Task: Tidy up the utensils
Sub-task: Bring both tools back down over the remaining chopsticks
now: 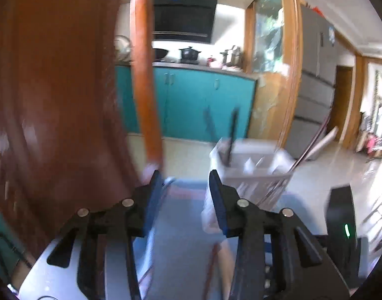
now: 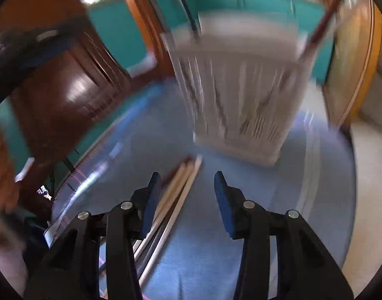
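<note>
Lying on the blue mat (image 2: 203,262), the chopsticks (image 2: 176,197) run beside the right gripper's (image 2: 187,182) left finger, jaws apart and empty; the white slatted utensil holder (image 2: 240,95) stands ahead. Left gripper (image 1: 186,181): jaws apart, empty.

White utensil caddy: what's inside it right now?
White caddy holds dark upright sticks at its left side and a reddish one leaning right. Walls and motion blur hide anything lower.

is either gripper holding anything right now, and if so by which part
Nothing is held. The left gripper and right gripper are both open with empty gaps. The chopsticks lie on the blue table beneath the right gripper, ungrasped, near the white utensil holder.
</note>
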{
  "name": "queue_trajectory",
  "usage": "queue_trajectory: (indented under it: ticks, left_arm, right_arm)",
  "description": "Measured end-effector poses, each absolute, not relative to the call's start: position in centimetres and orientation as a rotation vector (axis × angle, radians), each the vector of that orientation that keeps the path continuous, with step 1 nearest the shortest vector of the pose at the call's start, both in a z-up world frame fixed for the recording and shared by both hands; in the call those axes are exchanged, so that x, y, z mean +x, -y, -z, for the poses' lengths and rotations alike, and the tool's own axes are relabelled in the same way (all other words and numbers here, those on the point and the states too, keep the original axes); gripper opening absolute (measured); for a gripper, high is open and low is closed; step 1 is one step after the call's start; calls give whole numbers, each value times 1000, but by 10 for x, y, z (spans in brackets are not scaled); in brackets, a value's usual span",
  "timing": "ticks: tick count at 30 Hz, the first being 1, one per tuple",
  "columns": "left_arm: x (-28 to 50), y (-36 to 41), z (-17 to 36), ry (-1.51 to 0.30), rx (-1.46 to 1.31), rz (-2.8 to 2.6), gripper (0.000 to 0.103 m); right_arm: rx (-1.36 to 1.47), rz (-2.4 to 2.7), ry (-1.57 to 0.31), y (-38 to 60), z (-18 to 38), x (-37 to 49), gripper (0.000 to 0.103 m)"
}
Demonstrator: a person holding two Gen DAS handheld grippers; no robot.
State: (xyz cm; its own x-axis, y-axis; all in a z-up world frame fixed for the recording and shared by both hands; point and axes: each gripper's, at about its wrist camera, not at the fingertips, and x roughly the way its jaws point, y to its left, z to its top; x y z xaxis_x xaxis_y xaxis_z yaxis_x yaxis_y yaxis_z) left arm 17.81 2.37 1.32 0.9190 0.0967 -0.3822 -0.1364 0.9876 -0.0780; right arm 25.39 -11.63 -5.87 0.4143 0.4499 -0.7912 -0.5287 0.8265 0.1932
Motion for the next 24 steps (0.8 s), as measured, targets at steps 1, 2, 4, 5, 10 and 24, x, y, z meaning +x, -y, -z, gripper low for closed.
queue_trajectory:
  ticks: [1, 2, 4, 5, 10, 24]
  left_arm:
    - [172, -25, 0, -391, -101, -154, 40]
    - [170, -25, 8, -412, -101, -171, 40]
    - [170, -25, 15, -448, -99, -161, 40]
    - [168, -24, 14, -444, -84, -156, 40]
    - [155, -27, 10, -419, -51, -164, 46]
    - [174, -22, 41, -574, -60, -137, 49]
  right_arm:
    - [-70, -599, -997, 114, 67, 256, 44]
    - [-51, -585, -1024, 111, 75, 258, 44]
    - [-36, -579, -1041, 106, 83, 258, 44]
    - [-36, -579, -1042, 101, 86, 257, 44]
    - [-120, -562, -1036, 67, 97, 248, 53]
    - [-26, -502, -1056, 92, 94, 253, 15]
